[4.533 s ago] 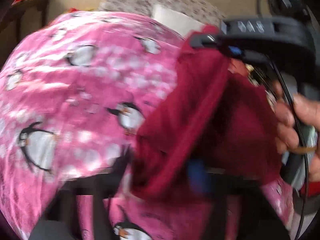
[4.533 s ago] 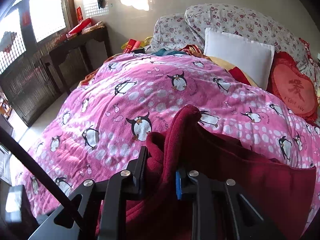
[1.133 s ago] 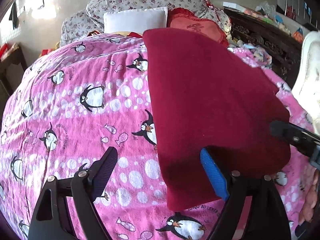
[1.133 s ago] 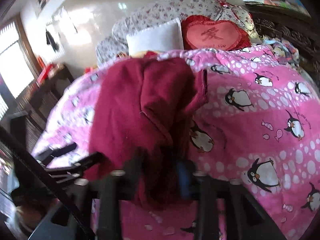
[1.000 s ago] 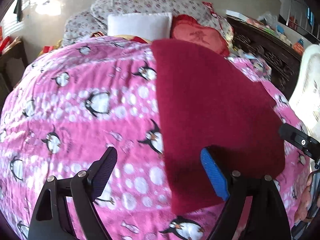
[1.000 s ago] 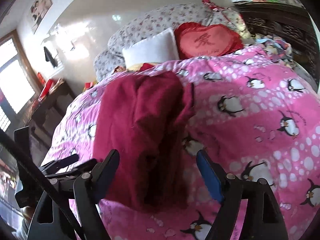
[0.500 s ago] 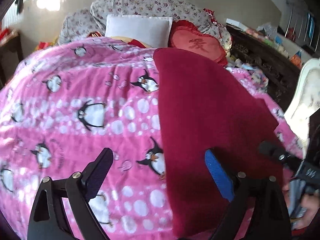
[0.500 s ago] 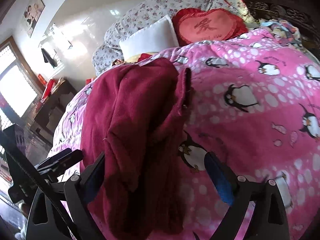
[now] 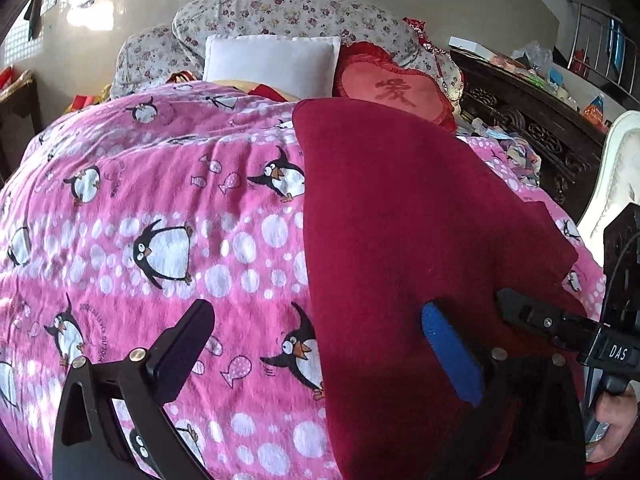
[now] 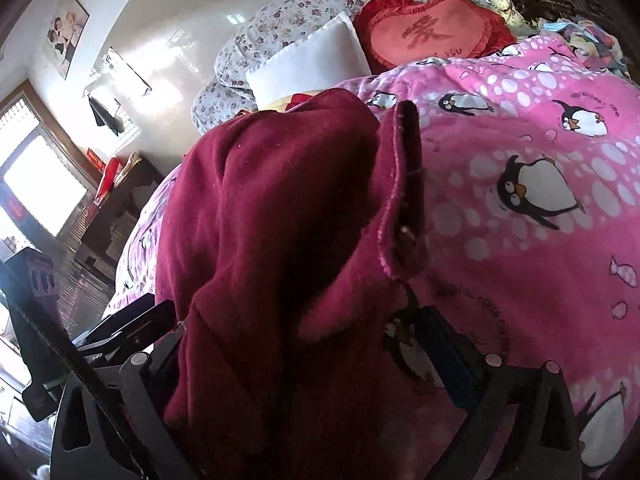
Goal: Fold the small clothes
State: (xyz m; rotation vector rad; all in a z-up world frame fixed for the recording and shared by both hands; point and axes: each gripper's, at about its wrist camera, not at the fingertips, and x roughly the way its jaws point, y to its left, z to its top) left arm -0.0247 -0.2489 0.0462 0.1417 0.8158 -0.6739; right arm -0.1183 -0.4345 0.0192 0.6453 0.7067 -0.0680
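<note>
Fingers (image 9: 180, 356) apart both sides, maroon garment (image 9: 404, 240) (rumpled) on penguin blanket (image 9: 160, 184), pillows (image 9: 270, 64) behind.

Dark red fleece garment (image 9: 400, 220): soft cloth, matt, fuzzy nap; stitched hem edge visible from the right wrist view (image 10: 404, 184).
Pink penguin-print blanket (image 9: 160, 200): plush cloth, matt, slightly rumpled.
White square pillow (image 9: 270, 64): smooth woven cloth.
Red heart-shaped cushion (image 9: 394, 90): smooth cloth face, ruffled trim.
Floral-print bedding (image 9: 288, 14): thin cotton-like cloth.
Left gripper (image 9: 316, 344): matt black plastic fingers, small shiny metal screws, one ribbed blue pad.
Dark carved wooden cabinet (image 9: 536, 128): polished.
Cream wall (image 10: 192, 12): glossy, reflective.
</note>
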